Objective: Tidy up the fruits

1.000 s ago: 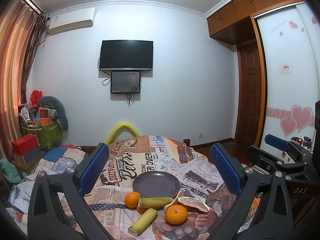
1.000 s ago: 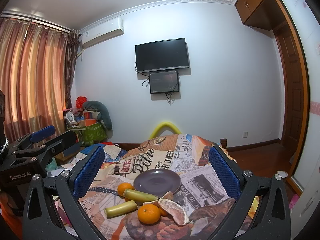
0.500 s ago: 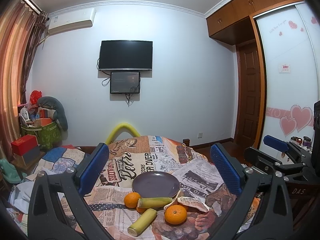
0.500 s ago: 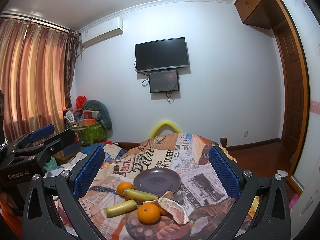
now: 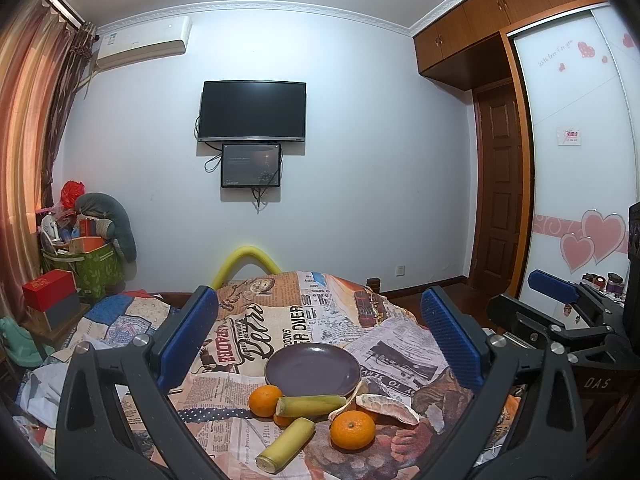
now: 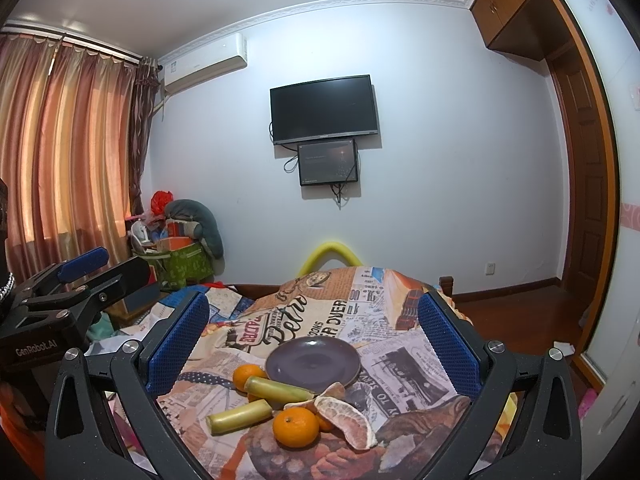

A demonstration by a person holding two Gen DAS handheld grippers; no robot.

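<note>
The purple plate (image 5: 312,368) sits bare on the newspaper-print cloth (image 5: 256,320), and all the fruit lies in a loose cluster against its near rim: a front orange (image 6: 295,427), a second orange (image 6: 248,376) by the plate's left edge, a peeled citrus piece (image 6: 348,424) to the right, and two pale green stalk pieces. One stalk (image 6: 278,390) lies across the plate's near rim, its long axis running left to right; the other stalk (image 6: 240,416) lies closer in and to the left, slanting toward the left gripper's side. Both the left gripper (image 5: 320,340) and the right gripper (image 6: 316,338) are spread wide and hold nothing, held level above the near edge of the cloth, pointing forward over the pile toward the plate. The fruit lies ahead of and below both tools; the front orange seems about equally reachable, so either hand would need to tip down and forward to straddle it
</note>
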